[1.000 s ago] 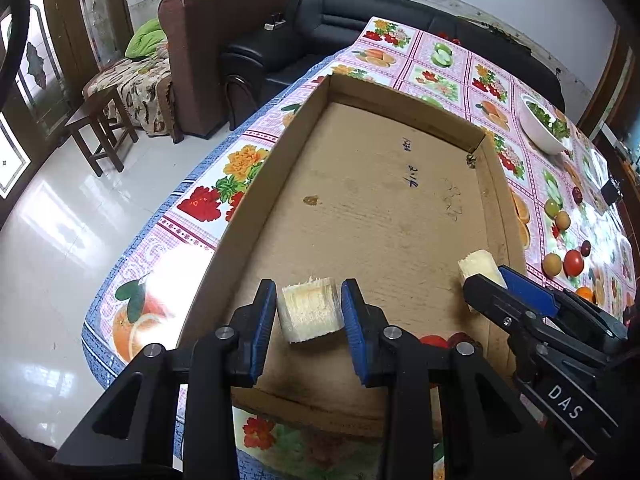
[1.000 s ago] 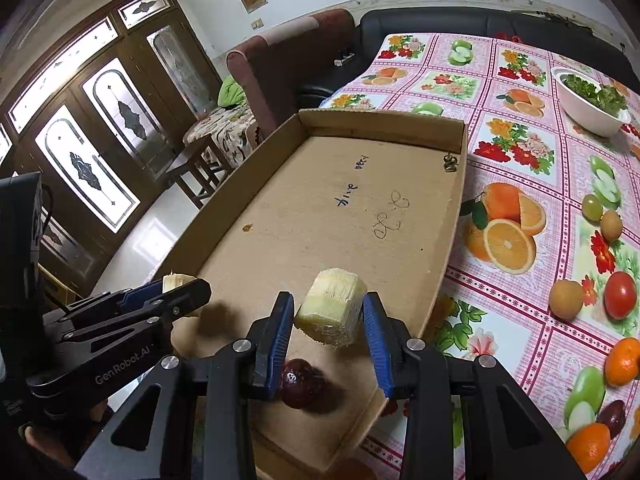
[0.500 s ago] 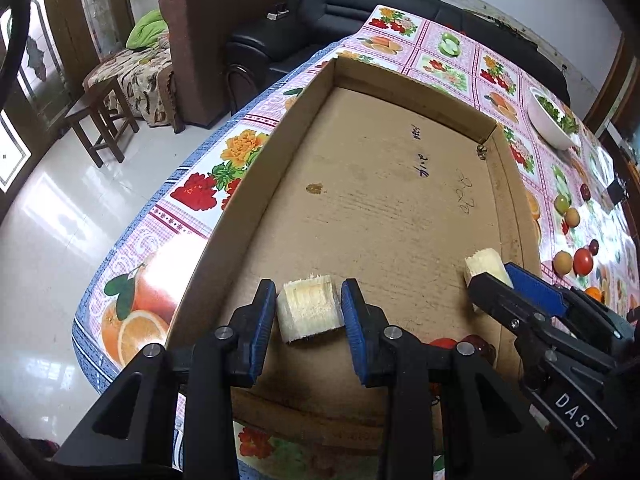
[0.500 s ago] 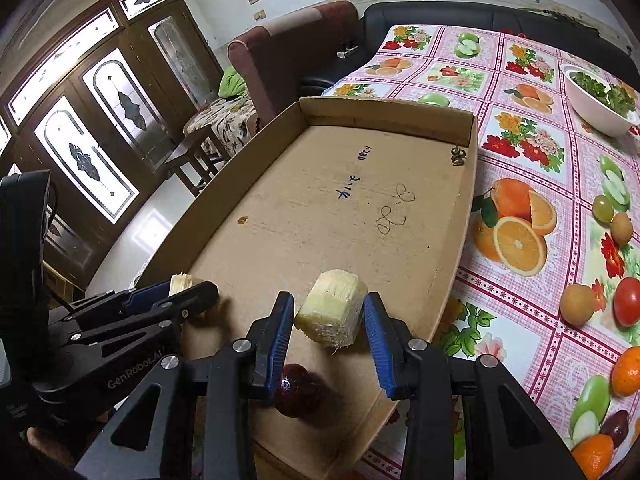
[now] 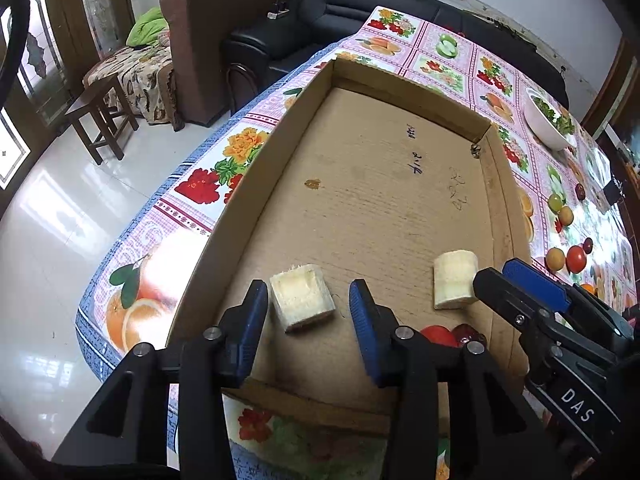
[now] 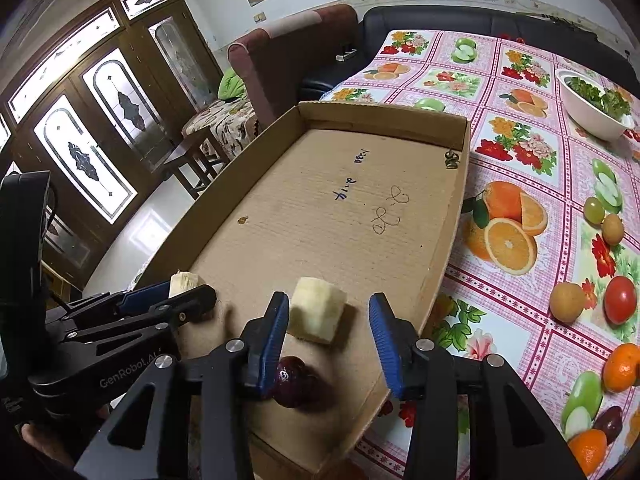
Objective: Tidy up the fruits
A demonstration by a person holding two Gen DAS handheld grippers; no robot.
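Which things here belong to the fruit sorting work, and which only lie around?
Part of the job:
- cardboard tray
- two pale cut fruit pieces
- dark red fruit
- loose fruits on the tablecloth

Just lying about:
- white bowl of greens
- sofa
- wooden stool

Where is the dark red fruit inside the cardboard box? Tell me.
In the right wrist view the dark red fruit lies at the near end of the cardboard box, just below the pale cut chunk, partly behind a finger of the open right gripper.
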